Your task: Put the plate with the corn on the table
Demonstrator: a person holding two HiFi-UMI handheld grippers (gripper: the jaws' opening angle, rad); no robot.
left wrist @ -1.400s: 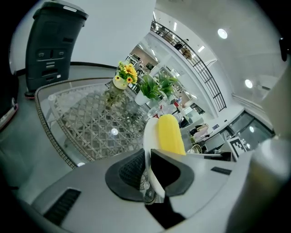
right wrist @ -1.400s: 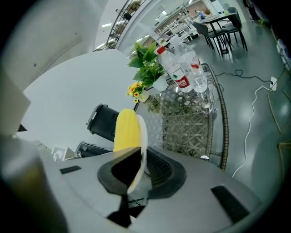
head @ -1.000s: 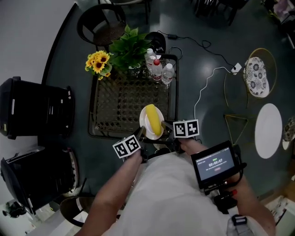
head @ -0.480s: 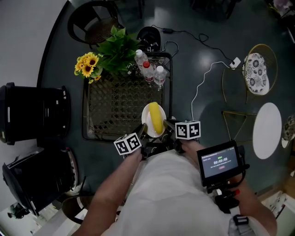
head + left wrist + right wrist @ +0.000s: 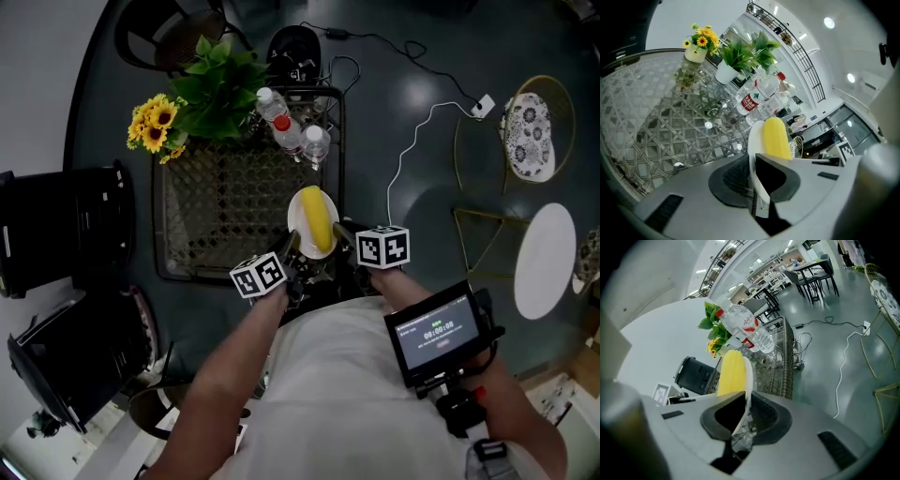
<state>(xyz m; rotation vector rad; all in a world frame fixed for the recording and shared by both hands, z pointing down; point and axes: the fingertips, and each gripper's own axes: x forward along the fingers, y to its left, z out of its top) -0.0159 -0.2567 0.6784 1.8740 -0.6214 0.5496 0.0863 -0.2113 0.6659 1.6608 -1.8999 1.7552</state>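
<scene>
I have the lattice-topped table (image 5: 216, 216) below me. Over its near right edge is the white plate (image 5: 296, 225) carrying 1 corn cob (image 5: 317, 217). My left gripper (image 5: 292, 251) and right gripper (image 5: 343, 234) each clamp the plate's rim from opposite sides.

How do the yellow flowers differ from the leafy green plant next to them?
The sunflowers form a small bunch of yellow blooms; the leafy plant is bigger and all green. The sunflowers sit in a rounded cream pot, the leafy plant in a tapered white pot. The sunflowers take the corner; the leafy plant stands beside the water bottles. Both stand on the lattice table.
</scene>
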